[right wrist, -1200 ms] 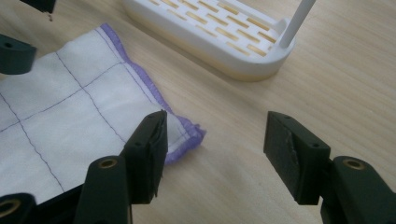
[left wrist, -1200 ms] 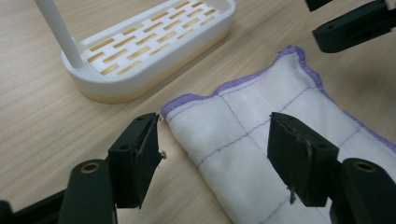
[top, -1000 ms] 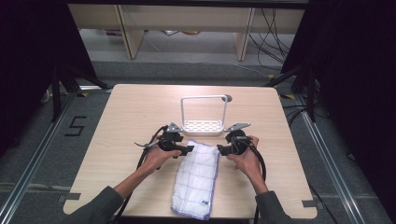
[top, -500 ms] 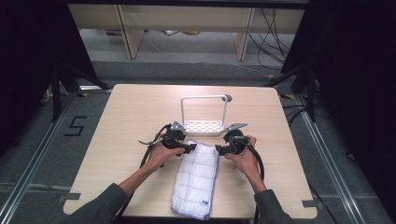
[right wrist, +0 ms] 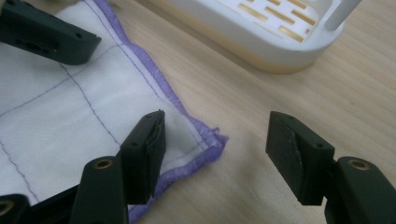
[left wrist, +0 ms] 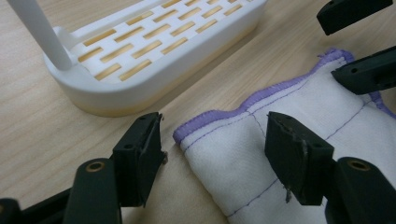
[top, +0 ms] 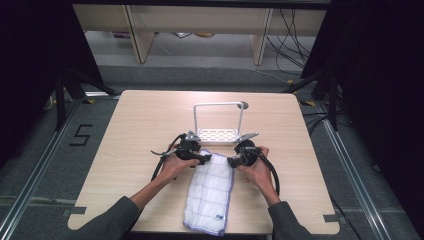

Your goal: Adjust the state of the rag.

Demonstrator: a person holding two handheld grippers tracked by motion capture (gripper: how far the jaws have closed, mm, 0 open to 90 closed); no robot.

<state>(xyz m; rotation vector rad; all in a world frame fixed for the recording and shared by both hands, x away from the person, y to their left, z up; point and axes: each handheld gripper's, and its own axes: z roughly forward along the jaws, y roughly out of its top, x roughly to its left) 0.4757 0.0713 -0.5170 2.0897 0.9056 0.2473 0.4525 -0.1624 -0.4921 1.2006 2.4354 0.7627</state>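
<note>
You see the light wooden table (top: 125, 150) on grey floor; left of the table a taped "5" (top: 80, 135) marks the floor, beyond it pale shelf legs (top: 134, 35), cables (top: 290, 30) and dark curtains (top: 30, 60).

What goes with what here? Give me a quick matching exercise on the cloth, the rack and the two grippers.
Things:
1. cloth
2. rack
3. left gripper
4. right gripper

Descriptions:
A. white, slotted base with an upright frame
B. open at the cloth's far right corner
C. white with a purple edge, flat on the table
D. open at the cloth's far left corner

Pairs: 1-C, 2-A, 3-D, 4-B
</note>
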